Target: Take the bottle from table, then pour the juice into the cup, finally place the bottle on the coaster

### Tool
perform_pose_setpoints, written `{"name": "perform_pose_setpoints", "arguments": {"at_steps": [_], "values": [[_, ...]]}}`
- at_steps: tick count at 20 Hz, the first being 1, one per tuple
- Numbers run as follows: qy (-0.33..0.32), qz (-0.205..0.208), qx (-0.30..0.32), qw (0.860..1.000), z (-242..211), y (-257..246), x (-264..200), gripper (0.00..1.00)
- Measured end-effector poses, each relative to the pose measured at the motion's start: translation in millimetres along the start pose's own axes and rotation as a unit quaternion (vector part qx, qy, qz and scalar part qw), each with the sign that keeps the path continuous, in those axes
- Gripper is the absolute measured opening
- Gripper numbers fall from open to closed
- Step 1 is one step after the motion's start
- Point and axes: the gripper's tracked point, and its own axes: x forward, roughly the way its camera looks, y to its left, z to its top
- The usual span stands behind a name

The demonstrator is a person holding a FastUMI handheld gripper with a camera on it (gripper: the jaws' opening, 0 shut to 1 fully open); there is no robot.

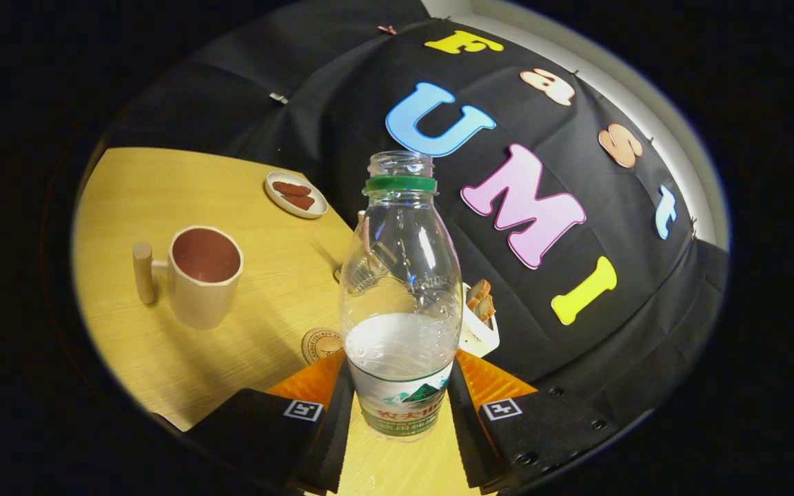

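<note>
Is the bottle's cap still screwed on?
No: the bottle, held between the fingers, has an open neck with just a green ring.

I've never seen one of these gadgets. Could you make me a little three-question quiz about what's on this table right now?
1. True or false: the bottle has no cap on.
2. What grips the bottle? A) a bare hand B) the gripper fingers, one on each side C) nothing
3. Fill in: the round coaster lies between the bottle and the ____.

Key: 1 true, its mouth is open above the green ring. 2 B. 3 cup, standing upright on the table.
</note>
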Motion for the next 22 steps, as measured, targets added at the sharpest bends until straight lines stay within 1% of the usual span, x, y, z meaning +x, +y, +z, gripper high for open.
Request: {"name": "perform_pose_setpoints", "arguments": {"at_steps": [5,11,17,22], "values": [[0.008,0.006,-0.083,0.997,3.2,18.3,10.6,0.68],[0.007,0.005,-0.165,0.986,9.4,27.8,14.8,0.68],[0.013,0.016,-0.225,0.974,9.0,40.6,18.7,0.68],[0.017,0.012,-0.268,0.963,13.0,40.3,21.2,0.68]]}}
